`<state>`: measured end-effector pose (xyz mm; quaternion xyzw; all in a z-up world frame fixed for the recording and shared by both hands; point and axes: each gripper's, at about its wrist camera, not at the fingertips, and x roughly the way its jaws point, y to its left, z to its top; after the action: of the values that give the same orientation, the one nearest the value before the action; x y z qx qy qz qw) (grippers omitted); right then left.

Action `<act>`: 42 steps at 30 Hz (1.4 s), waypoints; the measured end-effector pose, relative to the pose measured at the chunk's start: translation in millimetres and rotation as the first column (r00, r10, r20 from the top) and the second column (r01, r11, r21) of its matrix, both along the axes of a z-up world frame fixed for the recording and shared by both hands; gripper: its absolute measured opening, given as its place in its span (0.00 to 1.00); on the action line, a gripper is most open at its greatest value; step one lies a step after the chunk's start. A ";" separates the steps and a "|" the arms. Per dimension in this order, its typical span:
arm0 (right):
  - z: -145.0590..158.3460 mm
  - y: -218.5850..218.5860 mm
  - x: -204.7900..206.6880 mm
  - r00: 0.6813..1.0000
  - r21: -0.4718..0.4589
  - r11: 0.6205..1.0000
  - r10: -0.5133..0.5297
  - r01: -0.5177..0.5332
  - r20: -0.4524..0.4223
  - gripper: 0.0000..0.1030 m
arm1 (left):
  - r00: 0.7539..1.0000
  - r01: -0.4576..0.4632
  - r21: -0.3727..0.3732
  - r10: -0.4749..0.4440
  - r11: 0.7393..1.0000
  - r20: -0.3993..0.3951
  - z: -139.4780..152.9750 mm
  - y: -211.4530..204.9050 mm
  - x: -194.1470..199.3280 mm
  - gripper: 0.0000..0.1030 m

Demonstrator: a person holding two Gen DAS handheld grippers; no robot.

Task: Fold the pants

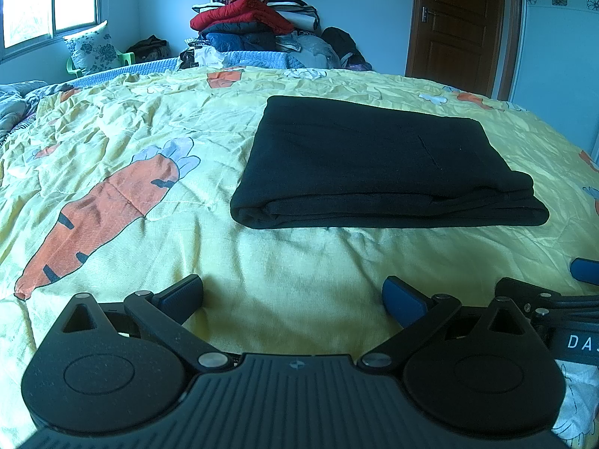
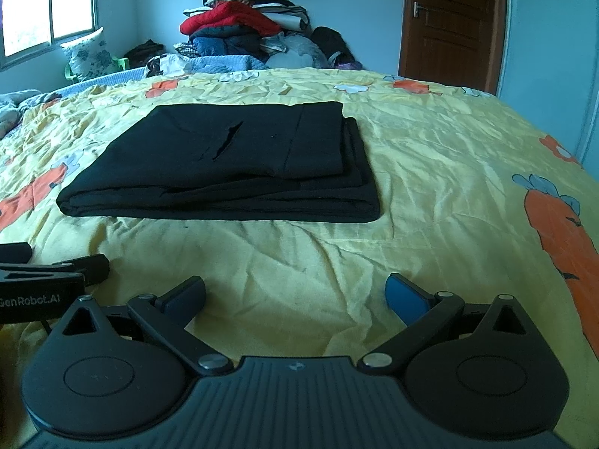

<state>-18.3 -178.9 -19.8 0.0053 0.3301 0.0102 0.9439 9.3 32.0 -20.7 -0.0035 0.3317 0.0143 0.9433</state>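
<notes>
Window (image 1: 48, 0): far left wall, bright.
Pillow (image 1: 91, 48): floral, upright on a green chair (image 1: 125, 58) under the window.
Bedspread (image 1: 149, 119): yellow with orange carrot print, wrinkled, covering the bed.
Left gripper (image 1: 292, 295): low over the near bedspread, jaws wide apart, nothing between them; the blue pad shows on its right finger.
Pants (image 1: 374, 164): black, folded into a flat layered rectangle, lying on the bedspread at mid-bed, beyond both grippers and touching neither; stacked edges show along the near side.
Clothes pile (image 1: 254, 18): heaped at the far end of the bed against the wall, a red piece near the top, dark and blue pieces below.
Right gripper (image 2: 295, 293): just right of the left one, also low over the near bedspread, jaws spread, holding nothing.
Door (image 1: 460, 18): brown wood, shut, far right.
Containers: none in view.
</notes>
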 end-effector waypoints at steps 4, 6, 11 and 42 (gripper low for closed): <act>-0.6 1.8 0.4 1.000 -0.009 1.000 0.001 -0.001 -0.003 1.00 | 1.000 0.000 0.001 0.000 1.000 0.000 0.0 0.1 0.0 1.00; -0.8 1.4 -0.8 1.000 -0.009 1.000 0.000 0.000 -0.002 1.00 | 1.000 0.000 0.000 0.000 1.000 0.000 0.0 0.1 0.0 1.00; -0.8 1.4 -0.8 1.000 -0.007 1.000 0.000 0.000 -0.002 1.00 | 1.000 0.000 0.000 0.000 1.000 0.000 -0.1 -0.1 -0.2 1.00; -0.7 1.9 -0.9 1.000 -0.007 1.000 -0.001 0.001 -0.002 1.00 | 1.000 0.000 0.003 0.000 1.000 0.000 -0.5 -0.5 0.3 1.00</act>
<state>-19.2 -177.0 -20.5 0.0022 0.3313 0.0086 0.9435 9.6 31.5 -21.2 -0.0022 0.3318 0.0149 0.9432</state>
